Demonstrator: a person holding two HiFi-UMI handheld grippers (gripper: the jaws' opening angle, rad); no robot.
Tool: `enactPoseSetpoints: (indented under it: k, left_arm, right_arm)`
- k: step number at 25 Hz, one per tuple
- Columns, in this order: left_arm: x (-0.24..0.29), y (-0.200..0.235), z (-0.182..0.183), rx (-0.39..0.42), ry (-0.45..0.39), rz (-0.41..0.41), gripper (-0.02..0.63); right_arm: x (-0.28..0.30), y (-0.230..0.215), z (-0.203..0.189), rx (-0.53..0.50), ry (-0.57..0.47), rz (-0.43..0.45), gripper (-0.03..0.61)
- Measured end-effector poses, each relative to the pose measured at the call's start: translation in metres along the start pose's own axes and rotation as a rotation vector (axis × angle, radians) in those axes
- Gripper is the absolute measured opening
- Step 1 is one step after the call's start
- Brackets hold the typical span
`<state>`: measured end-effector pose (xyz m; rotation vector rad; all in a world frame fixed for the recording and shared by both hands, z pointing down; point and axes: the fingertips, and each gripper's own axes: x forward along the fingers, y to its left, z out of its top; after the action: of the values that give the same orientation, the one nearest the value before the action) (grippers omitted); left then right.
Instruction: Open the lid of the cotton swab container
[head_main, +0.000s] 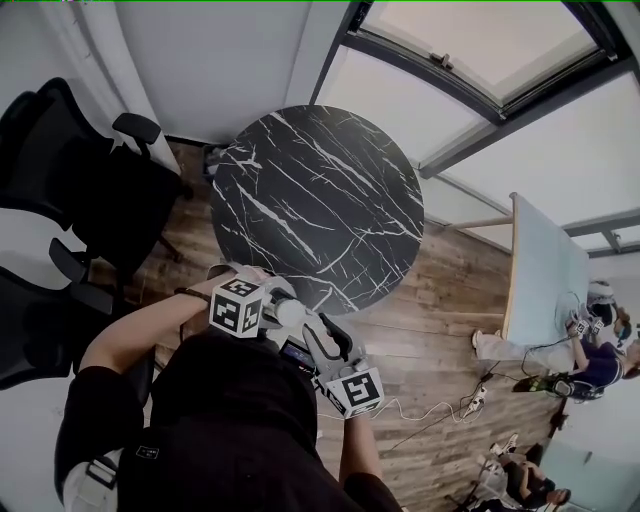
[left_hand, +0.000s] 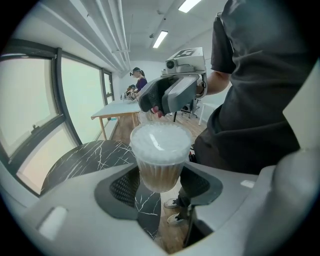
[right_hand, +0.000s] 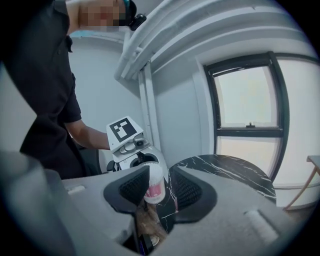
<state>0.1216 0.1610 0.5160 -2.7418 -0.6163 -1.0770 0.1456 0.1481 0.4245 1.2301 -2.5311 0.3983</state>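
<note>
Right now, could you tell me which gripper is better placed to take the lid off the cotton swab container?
Right, I'd say. The left gripper is shut on the cotton swab container, steadying its body. The right gripper is open and sits close to the lid, free to grip it.

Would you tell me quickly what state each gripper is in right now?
Left gripper: closed on the cotton swab container.
Right gripper: open, the container between its jaws, ungripped.
</note>
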Motion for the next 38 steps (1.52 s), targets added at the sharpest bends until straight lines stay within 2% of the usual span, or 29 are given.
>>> enactPoseSetpoints:
  k: [5,12,16,27,38]
  left_arm:
    - [-0.002,-0.011,-0.009,0.045,0.031,-0.019,0.262]
    - [-0.007,-0.024,-0.013,0.047,0.014,-0.054,0.262]
    - [-0.014,-0.03,-0.01,0.059,0.0,-0.071,0.262]
    - [-0.024,-0.038,-0.012,0.081,-0.01,-0.156,0.262]
    - [-0.031,-0.03,-0.006,0.078,-0.024,-0.136,0.256]
  right_arm:
    - [0.011,0.024,-0.008,-0.071,0.096,0.099,0.222]
    - [0.026,0.049,-0.006,-0.125,0.168,0.198,0.236]
    - [0.034,0.062,-0.011,-0.154,0.189,0.237,0.273]
    - [0.05,0.074,-0.014,-0.234,0.229,0.269,0.266]
    - [0.056,0.071,-0.002,-0.178,0.179,0.281,0.253]
